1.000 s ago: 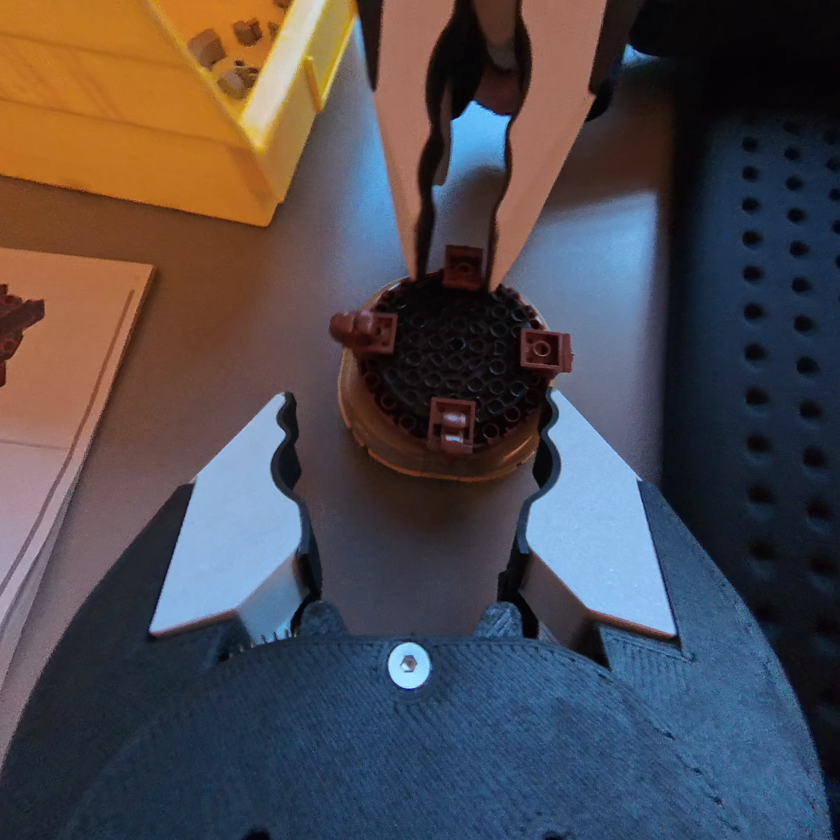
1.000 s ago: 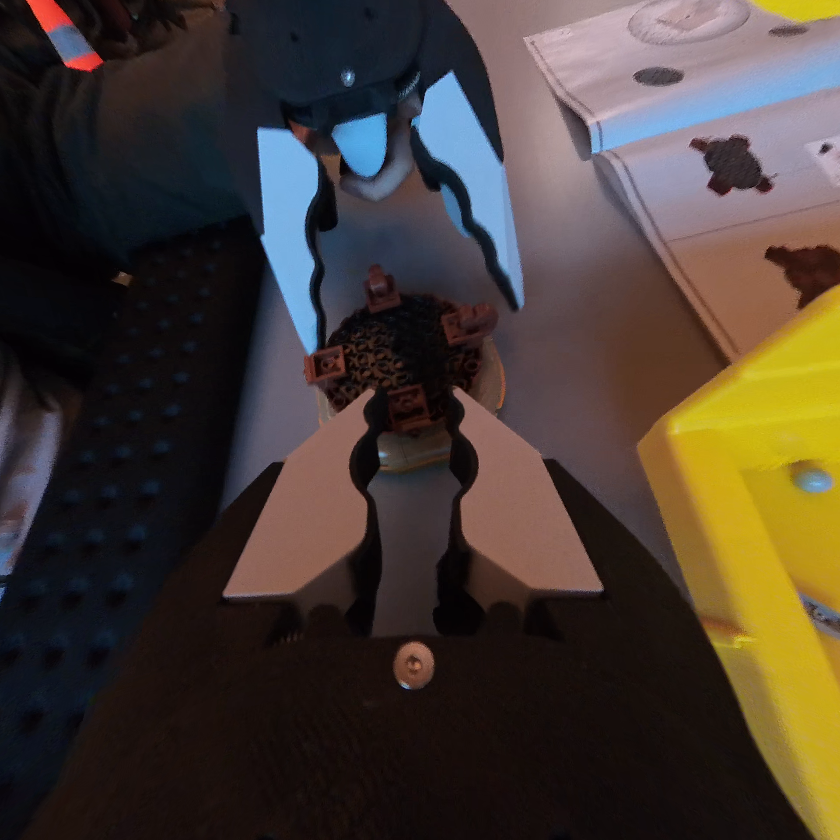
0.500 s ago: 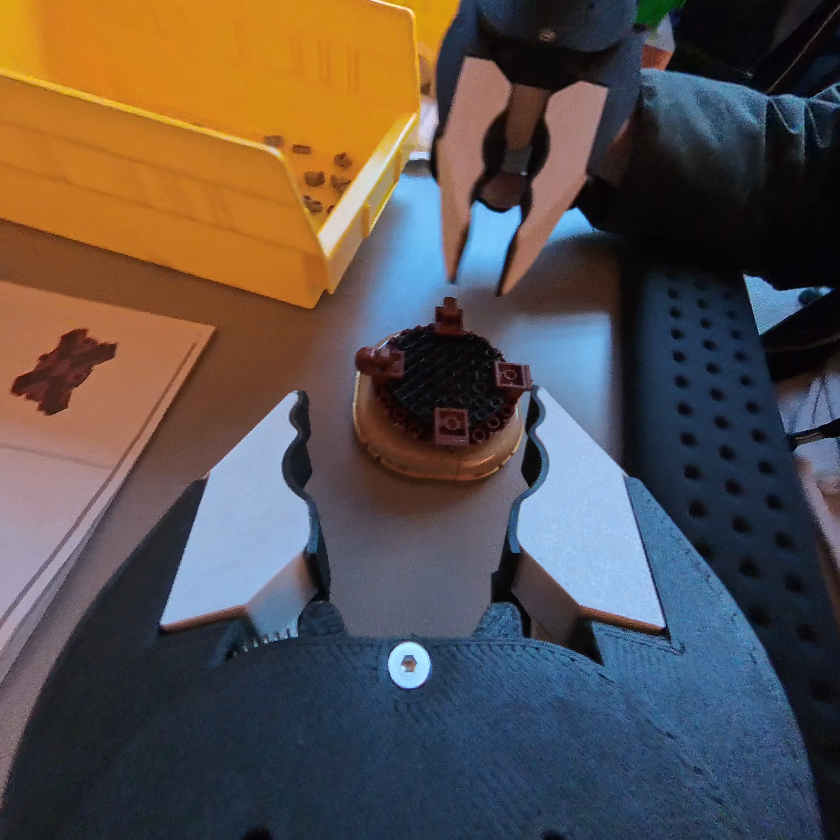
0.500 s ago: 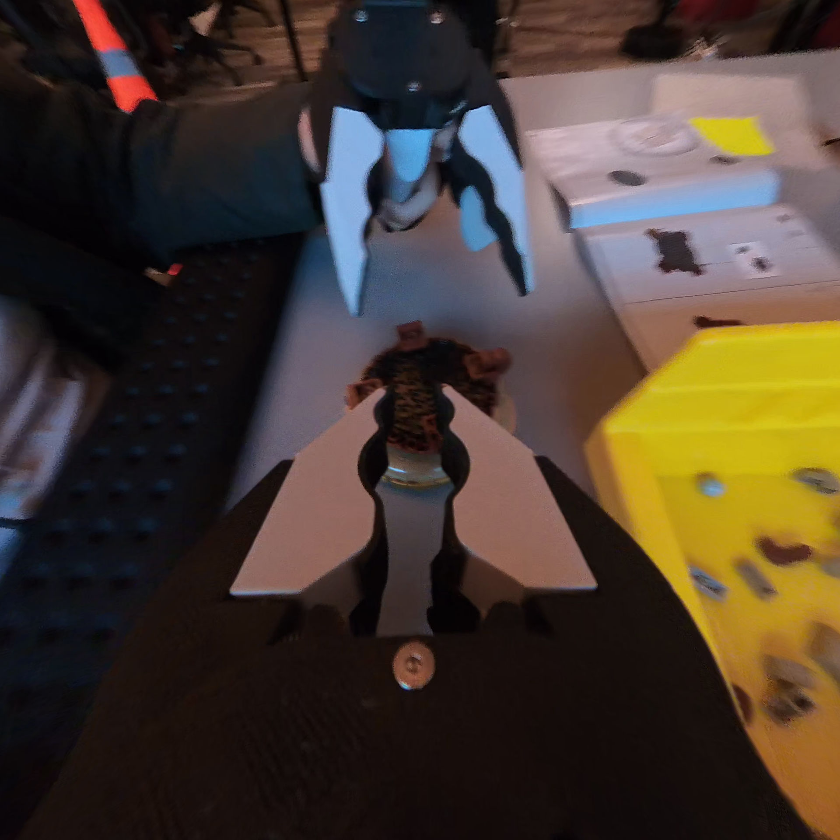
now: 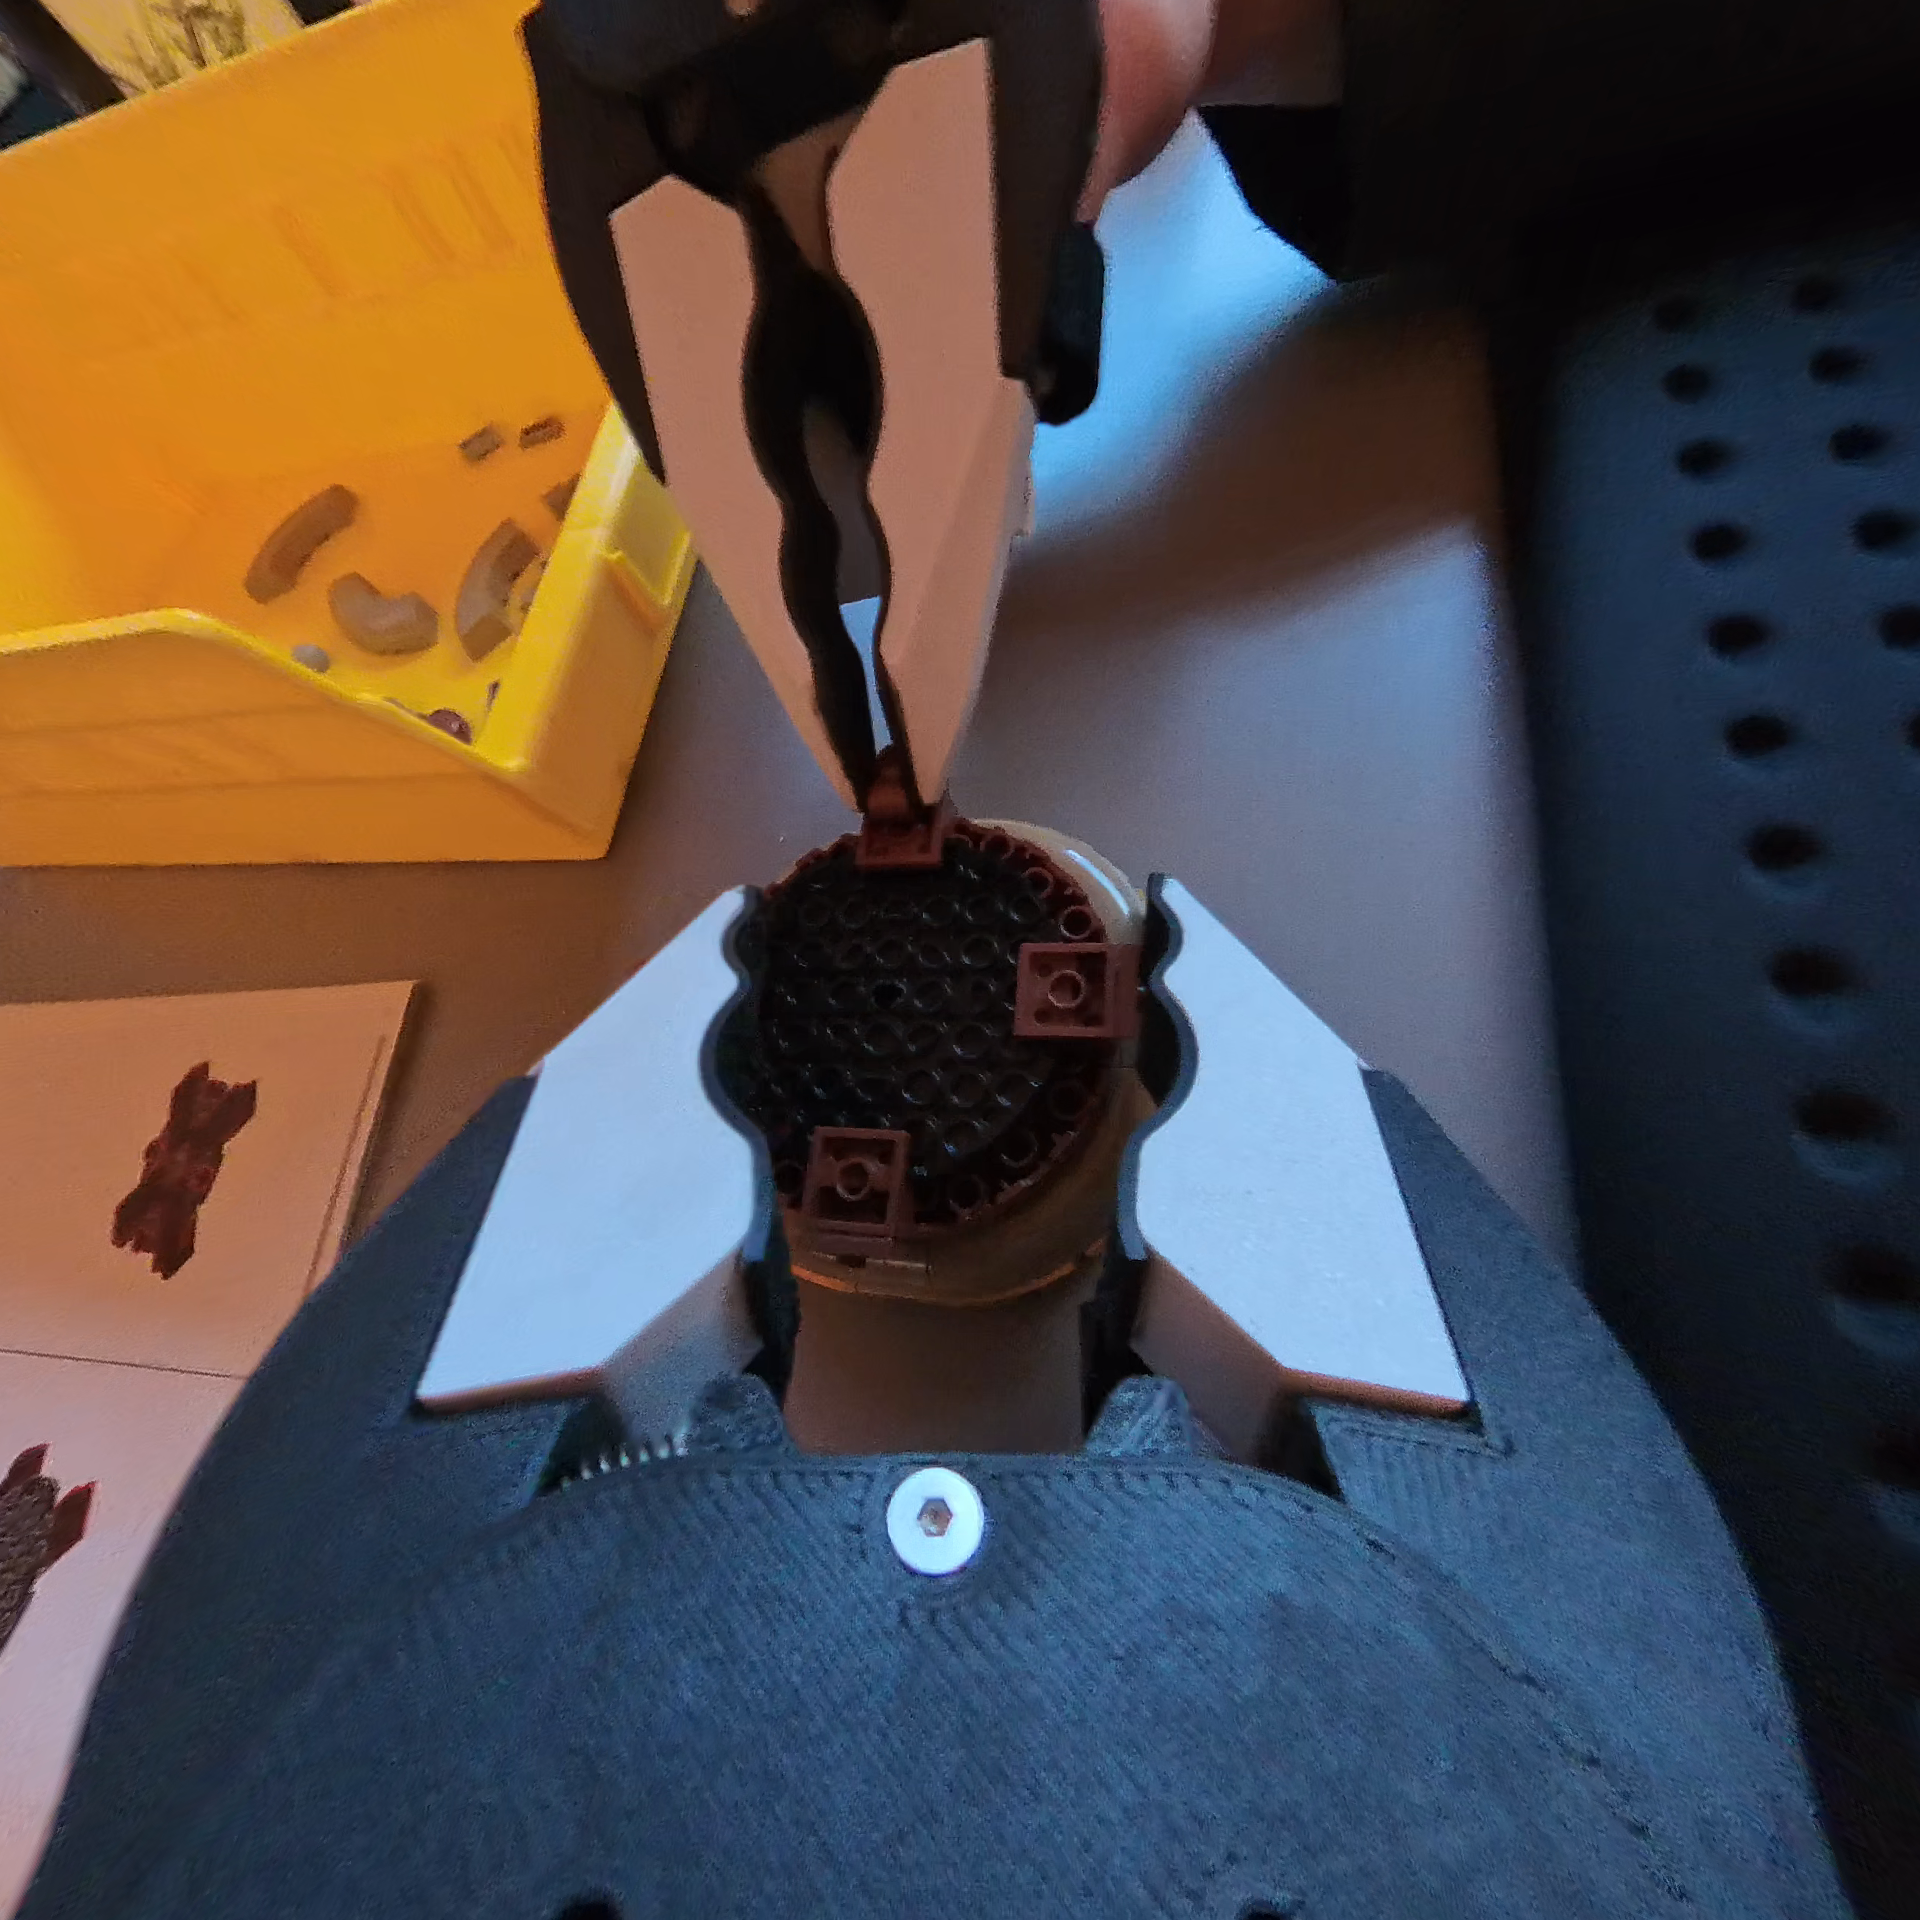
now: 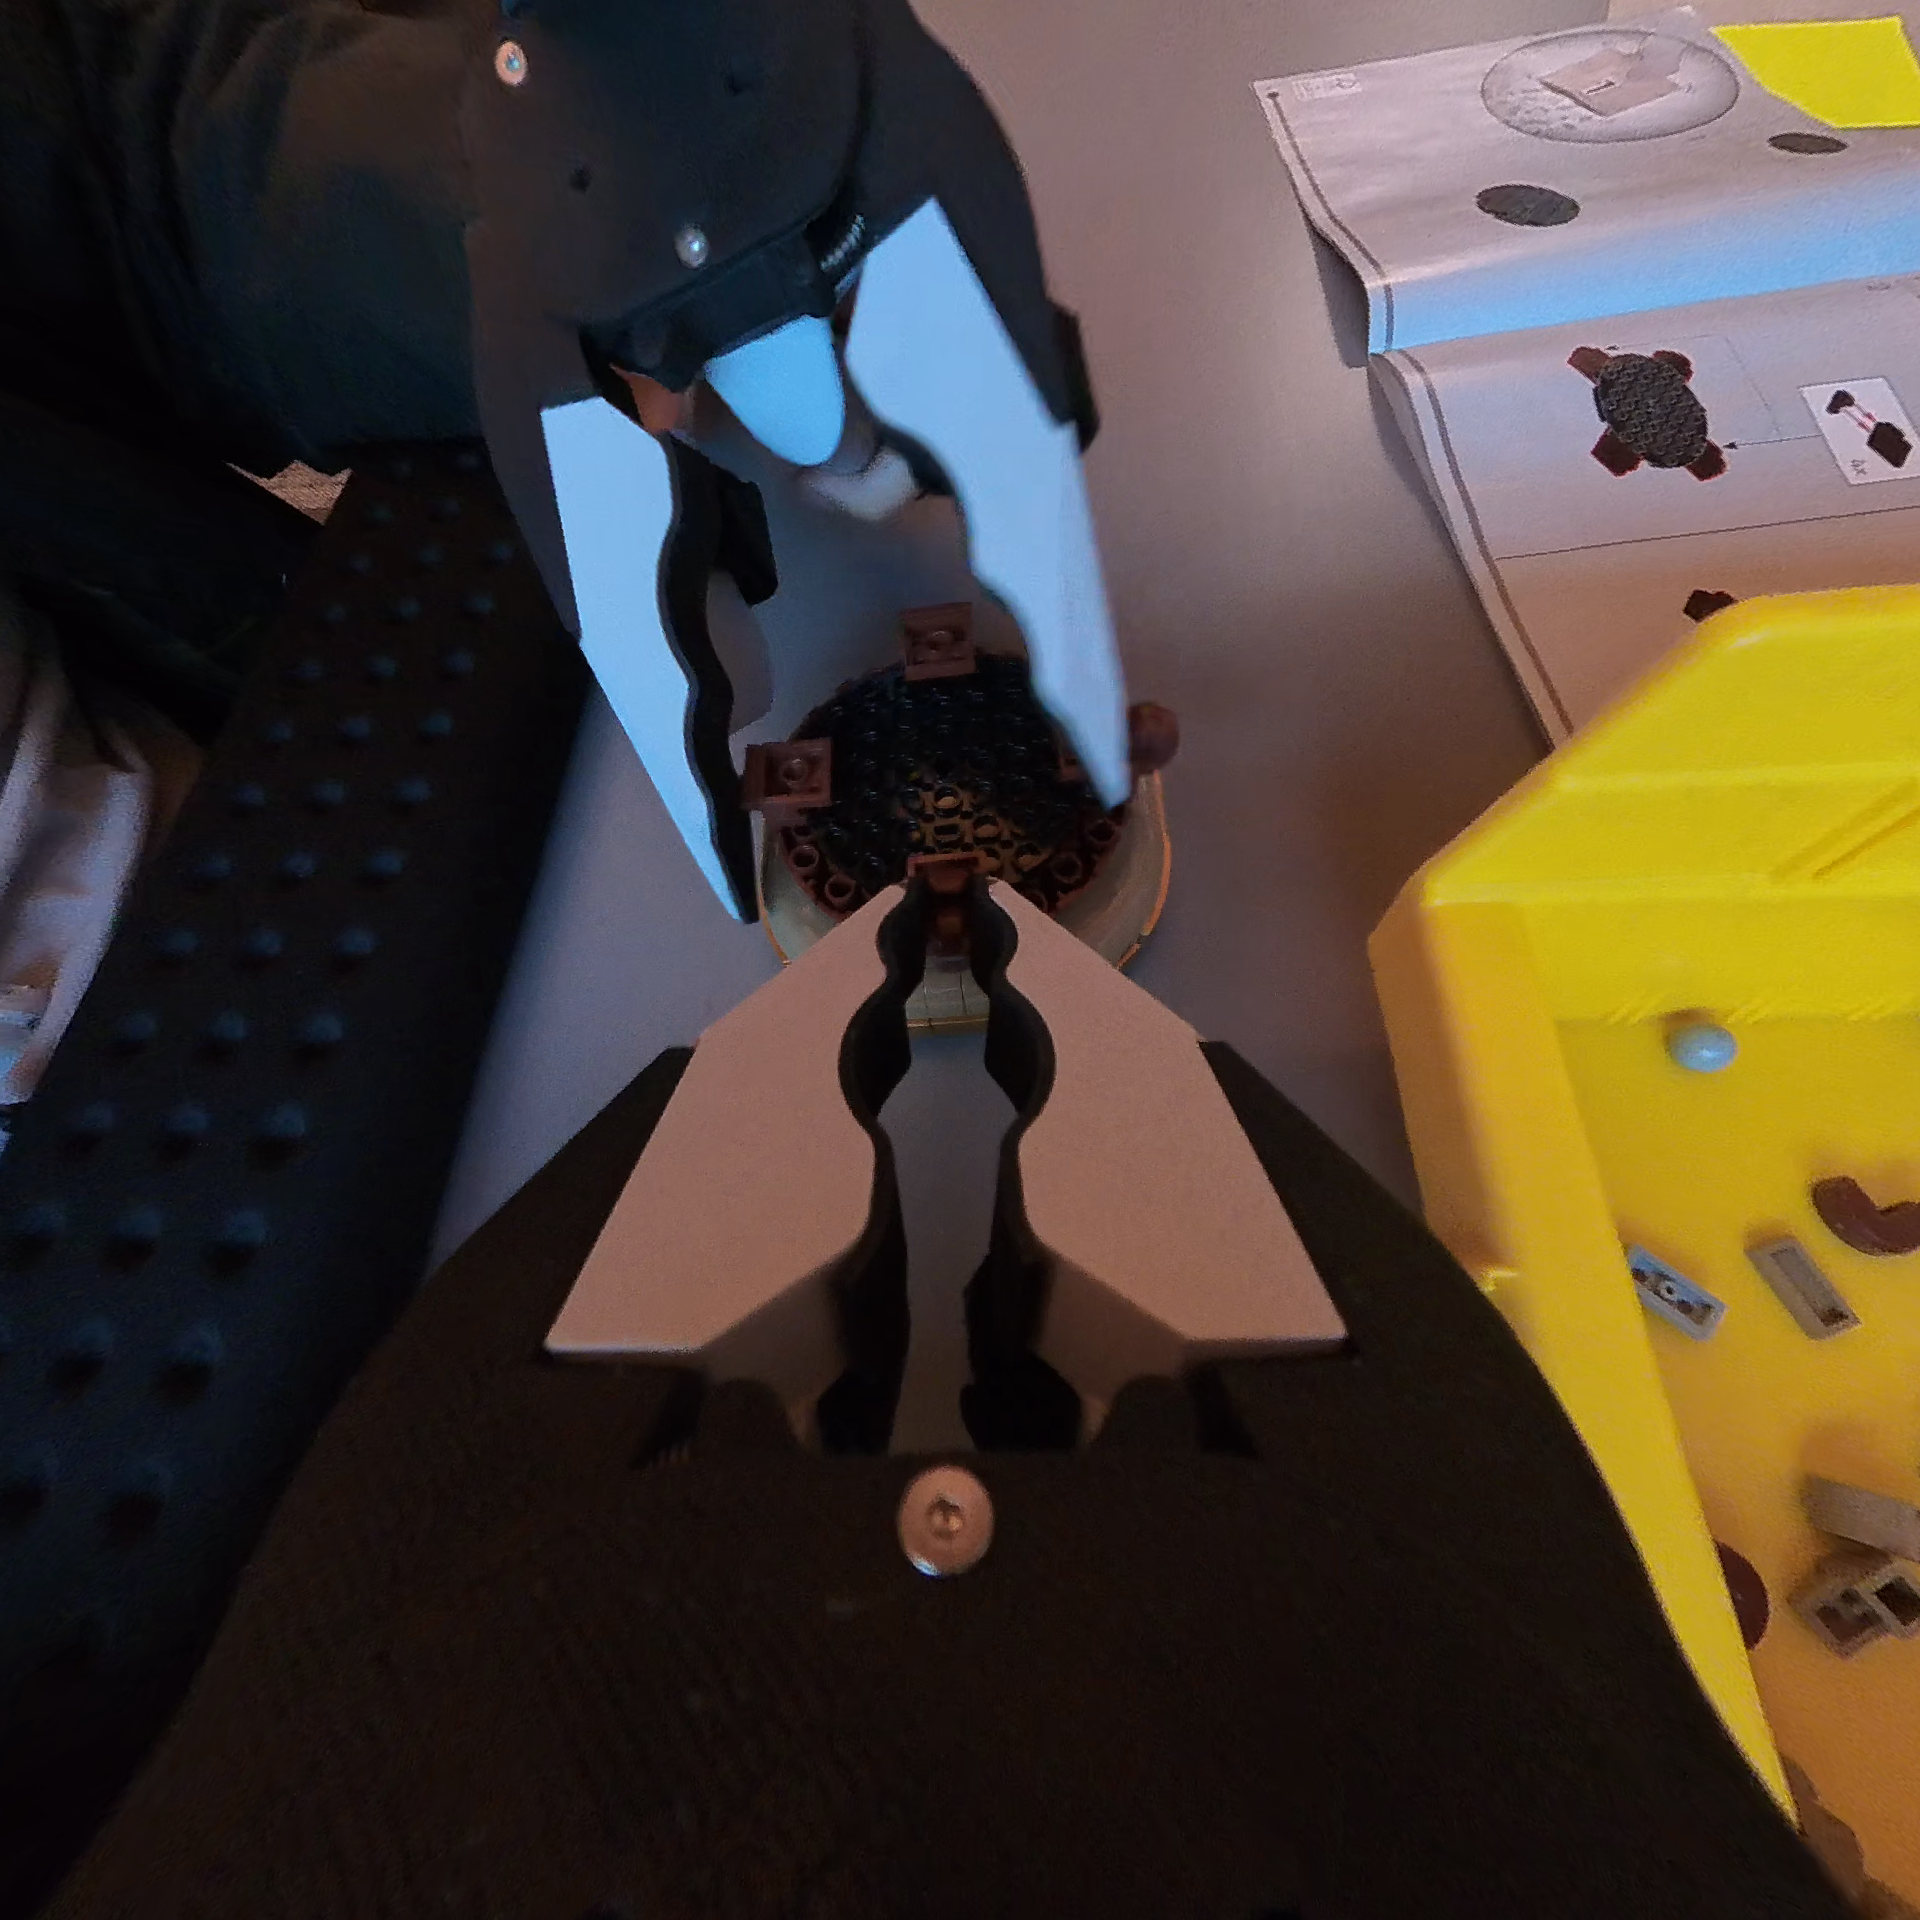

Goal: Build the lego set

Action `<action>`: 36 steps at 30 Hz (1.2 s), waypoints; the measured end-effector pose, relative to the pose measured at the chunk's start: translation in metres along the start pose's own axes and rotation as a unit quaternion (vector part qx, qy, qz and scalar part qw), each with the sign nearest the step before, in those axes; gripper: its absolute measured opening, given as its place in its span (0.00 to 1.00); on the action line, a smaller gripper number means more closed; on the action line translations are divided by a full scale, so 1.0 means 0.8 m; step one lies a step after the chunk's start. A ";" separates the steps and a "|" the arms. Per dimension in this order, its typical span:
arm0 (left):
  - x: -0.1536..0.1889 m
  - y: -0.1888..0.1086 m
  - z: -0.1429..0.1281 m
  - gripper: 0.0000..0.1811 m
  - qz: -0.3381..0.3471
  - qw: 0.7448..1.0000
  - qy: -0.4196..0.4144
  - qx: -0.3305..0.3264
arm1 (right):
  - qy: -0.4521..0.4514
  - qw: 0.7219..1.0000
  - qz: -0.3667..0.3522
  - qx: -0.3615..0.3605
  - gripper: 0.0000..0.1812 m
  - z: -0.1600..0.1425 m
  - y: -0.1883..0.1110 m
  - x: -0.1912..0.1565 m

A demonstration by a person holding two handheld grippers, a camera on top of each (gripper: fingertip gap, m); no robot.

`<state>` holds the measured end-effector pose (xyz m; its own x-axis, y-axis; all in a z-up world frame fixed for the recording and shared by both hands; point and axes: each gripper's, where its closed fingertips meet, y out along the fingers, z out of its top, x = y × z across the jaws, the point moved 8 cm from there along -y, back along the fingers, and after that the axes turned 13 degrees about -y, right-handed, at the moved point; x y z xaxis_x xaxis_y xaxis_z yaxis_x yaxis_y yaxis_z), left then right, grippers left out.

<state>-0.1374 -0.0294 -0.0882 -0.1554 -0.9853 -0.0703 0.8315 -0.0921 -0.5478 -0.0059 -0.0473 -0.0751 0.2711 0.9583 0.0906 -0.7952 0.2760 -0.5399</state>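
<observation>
Reddish-brown is the colour to watch here. In the left wrist view, the left claw has closed in since half a second ago: back then its fingers stood wide with the round lego build sitting ahead of them, and now they bracket the disc on both sides, touching or very nearly touching its tan rim. It sits on the grey bench. The right claw has also come down from hovering clear of it, and its tips are nearly together on a small reddish-brown piece at the far bracket of the build. My guess is that's the next part being pressed on while the left one steadies the base.

Right wrist view tells the same story from the other side: the right claw is narrowed on that small piece at the near edge of the build, and the left claw straddles the disc.

As for writing, the instruction booklet is mostly step pictures, the yellow bin of spare parts is plain, and I can't spot any brand mark anywhere.
</observation>
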 end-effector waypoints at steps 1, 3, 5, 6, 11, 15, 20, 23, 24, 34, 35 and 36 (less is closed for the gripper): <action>0.001 0.000 -0.001 0.38 0.002 1.000 0.003 0.005 | -0.001 1.000 0.002 0.001 0.03 -0.001 -0.001 0.000; 0.002 0.000 -0.003 0.37 -0.003 1.000 0.000 0.017 | -0.006 1.000 0.003 -0.001 0.03 -0.001 -0.002 -0.001; 0.001 0.001 -0.004 0.37 -0.010 0.999 -0.017 0.027 | -0.011 1.000 0.001 -0.008 0.03 -0.001 -0.004 -0.002; 0.001 0.001 -0.004 0.37 -0.011 0.999 -0.019 0.030 | -0.012 1.000 0.000 -0.011 0.03 0.000 -0.004 -0.002; 0.002 0.002 -0.004 0.37 -0.012 0.999 -0.022 0.028 | -0.005 1.000 0.006 -0.016 0.03 0.000 -0.007 -0.002; 0.000 -0.002 -0.007 0.37 -0.013 0.999 -0.023 0.032 | 0.010 1.000 0.000 -0.027 0.03 -0.010 -0.021 0.002; -0.001 -0.003 -0.008 0.37 -0.020 0.999 -0.023 0.040 | 0.164 0.968 0.022 0.190 0.03 0.017 -0.061 0.025; 0.000 -0.003 -0.008 0.37 -0.023 0.999 -0.018 0.039 | 0.244 0.907 0.093 0.331 0.03 0.034 -0.092 0.030; 0.000 -0.004 -0.008 0.37 -0.023 0.999 -0.016 0.038 | 0.254 0.897 0.097 0.350 0.03 0.034 -0.098 0.032; -0.003 -0.018 -0.001 0.38 -0.061 0.995 -0.062 0.045 | 0.231 0.915 -0.288 0.162 0.03 -0.023 -0.097 0.087; -0.006 -0.021 0.001 0.39 -0.062 0.994 -0.071 0.054 | 0.229 0.910 -0.318 0.137 0.03 -0.028 -0.097 0.092; -0.010 -0.025 0.003 0.39 -0.061 0.993 -0.080 0.064 | 0.231 0.907 -0.330 0.122 0.08 -0.030 -0.097 0.095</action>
<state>-0.1518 -0.0204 -0.0744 -0.1810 -0.9750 0.1287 0.8740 -0.2195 -0.4335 0.0891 0.0024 -0.0465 0.8853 0.4605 -0.0641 -0.4582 0.8407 -0.2885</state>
